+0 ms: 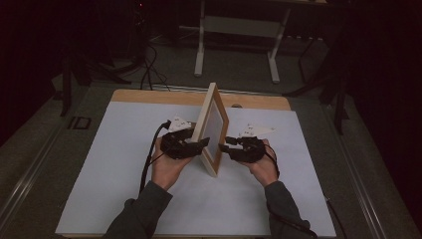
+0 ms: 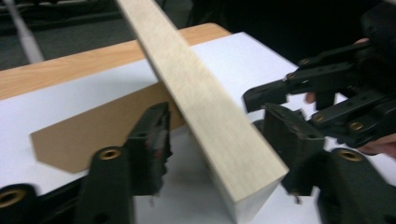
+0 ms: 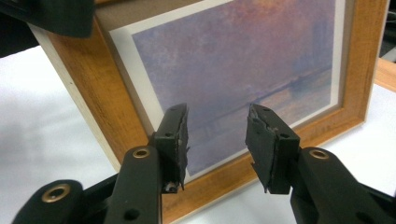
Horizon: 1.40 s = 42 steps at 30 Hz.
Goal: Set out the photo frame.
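the left gripper (image 1: 201, 143), held in the person's left hand (image 1: 166, 167), reaches in from the left toward the middle of the desk (image 1: 124, 149), a wooden top covered by a white sheet with a strip of bare wood along its far edge. its jaws stand apart on either side of the near edge of a light wooden picture frame (image 1: 211, 127), with a gap showing between each pad and the wood in the left gripper view, so it is open around the frame and not pressing on it. a black cable (image 1: 149, 154) trails from this gripper back over the desk's near left part.

the frame stands upright on its lower edge at the desk's centre, seen almost edge on from above, leaning a little. in the left gripper view its brown board back (image 2: 98, 128) and pale side (image 2: 205, 107) show; in the right gripper view its front shows a print of a hazy purple and orange sky (image 3: 243, 60) behind a white mat.

the right gripper (image 1: 223, 145), in the person's right hand (image 1: 263, 167), faces the frame's front from the right, just beside it. its jaws are spread with nothing between them; open.

beyond the desk's far edge, on the dark floor, stand the white legs of another table (image 1: 236, 45) and some black cables (image 1: 147, 69), well apart from the work.
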Tool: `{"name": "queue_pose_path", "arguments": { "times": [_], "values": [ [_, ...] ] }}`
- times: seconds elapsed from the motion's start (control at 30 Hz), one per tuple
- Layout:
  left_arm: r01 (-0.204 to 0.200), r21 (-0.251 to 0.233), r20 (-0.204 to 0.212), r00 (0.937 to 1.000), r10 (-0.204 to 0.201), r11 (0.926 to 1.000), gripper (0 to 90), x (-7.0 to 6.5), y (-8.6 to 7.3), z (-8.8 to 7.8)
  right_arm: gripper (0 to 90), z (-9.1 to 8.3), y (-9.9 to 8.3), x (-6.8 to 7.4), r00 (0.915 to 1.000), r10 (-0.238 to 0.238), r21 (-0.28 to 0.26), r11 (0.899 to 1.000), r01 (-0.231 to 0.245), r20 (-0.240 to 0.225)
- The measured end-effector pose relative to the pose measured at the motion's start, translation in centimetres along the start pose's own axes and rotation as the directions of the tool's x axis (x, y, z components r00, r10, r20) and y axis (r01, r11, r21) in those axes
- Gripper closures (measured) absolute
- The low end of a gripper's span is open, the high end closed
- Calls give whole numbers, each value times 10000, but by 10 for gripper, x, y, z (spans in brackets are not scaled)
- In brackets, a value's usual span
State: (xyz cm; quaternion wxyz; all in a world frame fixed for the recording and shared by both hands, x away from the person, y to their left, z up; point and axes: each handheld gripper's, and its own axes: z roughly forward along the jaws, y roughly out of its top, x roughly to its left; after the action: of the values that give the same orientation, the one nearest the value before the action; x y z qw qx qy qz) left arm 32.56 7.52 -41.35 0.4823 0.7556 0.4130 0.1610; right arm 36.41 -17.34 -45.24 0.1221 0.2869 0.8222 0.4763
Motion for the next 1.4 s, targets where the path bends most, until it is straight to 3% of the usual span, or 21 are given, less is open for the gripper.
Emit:
{"name": "queue_pose_path", "arguments": {
  "times": [0.1,0.33,0.5,0.77,1.07,1.4],
  "values": [
    [42,-66,71,10000,-41,10000,501,0,-2,-1,577,-1,-1,-2,10000,28,8,10000,-28,64],
    [-24,45,-362,9993,26,10000,547,-2,-1,-4,577,-3,0,-3,9999,39,-28,10000,-39,124],
    [-26,133,-549,9985,33,9999,585,4,-1,-8,577,-5,3,-4,9999,0,-74,10000,1,159],
    [-35,212,-513,9987,46,9998,626,16,-1,-14,577,-7,5,-4,9997,-106,-61,9999,108,230],
    [-14,279,-5,10000,14,9996,657,34,-2,-21,577,-10,9,-5,9989,-325,-22,9995,326,352],
    [-503,455,808,9956,465,9977,653,52,-2,-28,577,-12,11,-7,9982,-404,52,9992,402,454]
  ]
}}
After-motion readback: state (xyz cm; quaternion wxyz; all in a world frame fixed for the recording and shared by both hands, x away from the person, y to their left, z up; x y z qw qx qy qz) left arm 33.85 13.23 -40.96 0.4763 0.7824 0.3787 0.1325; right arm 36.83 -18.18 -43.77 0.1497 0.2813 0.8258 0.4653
